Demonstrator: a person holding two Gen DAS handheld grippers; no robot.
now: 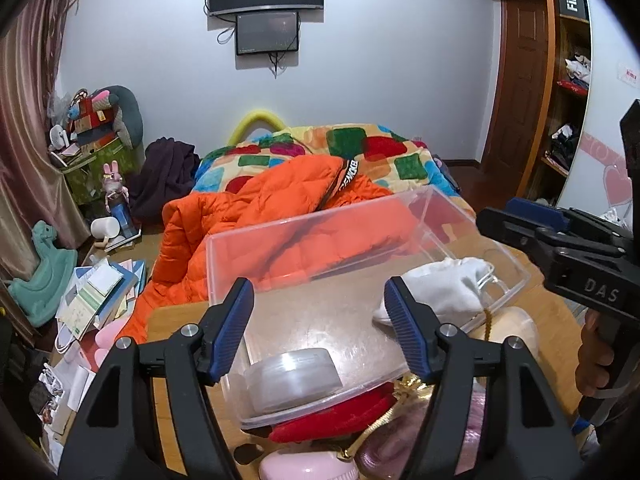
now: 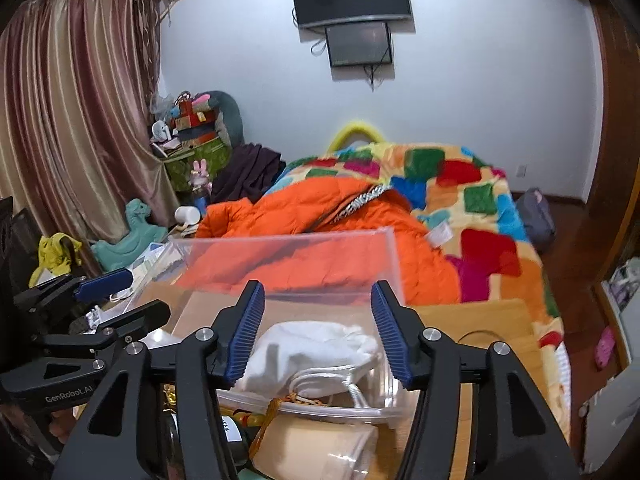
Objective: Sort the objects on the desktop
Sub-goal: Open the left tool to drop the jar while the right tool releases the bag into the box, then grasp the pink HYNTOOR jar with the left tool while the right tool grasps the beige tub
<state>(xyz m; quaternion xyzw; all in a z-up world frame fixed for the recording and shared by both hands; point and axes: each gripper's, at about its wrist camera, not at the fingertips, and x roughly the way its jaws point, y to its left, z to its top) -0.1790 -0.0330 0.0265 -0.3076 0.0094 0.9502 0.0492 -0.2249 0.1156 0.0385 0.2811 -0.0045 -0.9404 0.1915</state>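
Note:
A clear plastic box (image 1: pixel 320 224) stands on the wooden desk (image 1: pixel 176 324); it also shows in the right wrist view (image 2: pixel 384 248). Inside lie a white drawstring pouch (image 1: pixel 440 288) (image 2: pixel 312 356) and a round translucent tape roll (image 1: pixel 292 376). My left gripper (image 1: pixel 320 320) is open and empty, hovering over the box's near side above the tape roll. My right gripper (image 2: pixel 316 328) is open and empty, its fingers straddling the pouch from above. In front of the box lie a red cloth item (image 1: pixel 340 416), a pink brush (image 1: pixel 308 468) and a beige item (image 2: pixel 320 448).
A bed with an orange jacket (image 1: pixel 256 216) and a colourful blanket (image 2: pixel 472 200) lies right behind the desk. Books and papers (image 1: pixel 100 292) pile up at the left. The right gripper's body (image 1: pixel 568 248) reaches in from the right; the left gripper's body (image 2: pixel 80 320) from the left.

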